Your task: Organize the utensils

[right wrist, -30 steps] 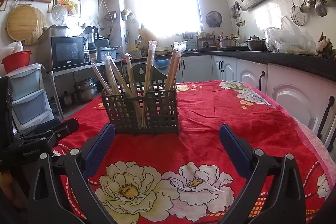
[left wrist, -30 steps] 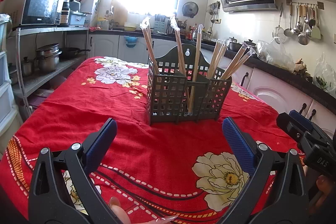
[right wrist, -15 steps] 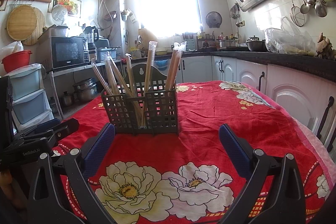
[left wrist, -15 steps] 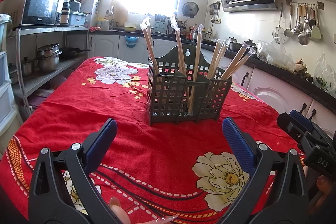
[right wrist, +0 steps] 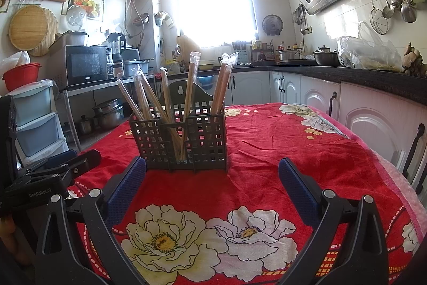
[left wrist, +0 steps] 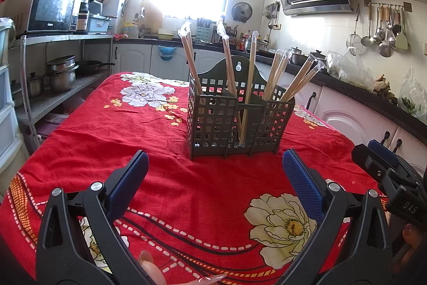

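A dark grey lattice utensil holder (left wrist: 237,122) stands upright on the red flowered tablecloth (left wrist: 106,140). Several wrapped pairs of wooden chopsticks (left wrist: 249,82) stand in its compartments and lean outwards. The holder also shows in the right wrist view (right wrist: 184,140), with the chopsticks (right wrist: 189,98) in it. My left gripper (left wrist: 214,167) is open and empty, a short way in front of the holder. My right gripper (right wrist: 212,171) is open and empty, also just in front of the holder. Each gripper shows at the edge of the other's view.
Kitchen counters and white cabinets (right wrist: 307,90) run along the right and back. A metal shelf with pots (left wrist: 60,74) and a microwave (left wrist: 52,10) stands at the left. The table's right edge (right wrist: 395,167) curves away near cabinet handles.
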The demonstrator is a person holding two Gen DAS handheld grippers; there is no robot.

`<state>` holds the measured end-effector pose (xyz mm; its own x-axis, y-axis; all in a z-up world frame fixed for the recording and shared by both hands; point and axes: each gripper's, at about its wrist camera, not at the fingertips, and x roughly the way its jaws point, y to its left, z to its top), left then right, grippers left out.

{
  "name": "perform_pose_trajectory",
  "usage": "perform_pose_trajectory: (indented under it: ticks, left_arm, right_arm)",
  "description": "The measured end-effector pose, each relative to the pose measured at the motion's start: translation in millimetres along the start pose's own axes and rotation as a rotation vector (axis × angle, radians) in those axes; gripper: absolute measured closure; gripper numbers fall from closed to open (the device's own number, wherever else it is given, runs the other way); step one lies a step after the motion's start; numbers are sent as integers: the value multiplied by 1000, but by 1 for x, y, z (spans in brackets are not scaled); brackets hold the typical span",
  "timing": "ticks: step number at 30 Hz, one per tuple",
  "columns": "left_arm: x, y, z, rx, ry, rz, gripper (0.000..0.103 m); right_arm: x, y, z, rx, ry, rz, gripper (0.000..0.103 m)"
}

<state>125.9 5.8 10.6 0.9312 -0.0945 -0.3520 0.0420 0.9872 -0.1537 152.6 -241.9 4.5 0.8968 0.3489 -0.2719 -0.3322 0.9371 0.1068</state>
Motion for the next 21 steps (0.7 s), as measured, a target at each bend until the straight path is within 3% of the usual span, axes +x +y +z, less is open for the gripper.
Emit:
perform_pose_trajectory:
  ticks: [14, 21]
  left_arm:
    - [2, 2, 1, -10, 14, 6, 10]
    - [6, 1, 0, -10, 34, 50, 10]
  right_arm:
    - [0, 0, 0, 0, 1, 0, 6]
    - [0, 0, 0, 1, 0, -17, 6]
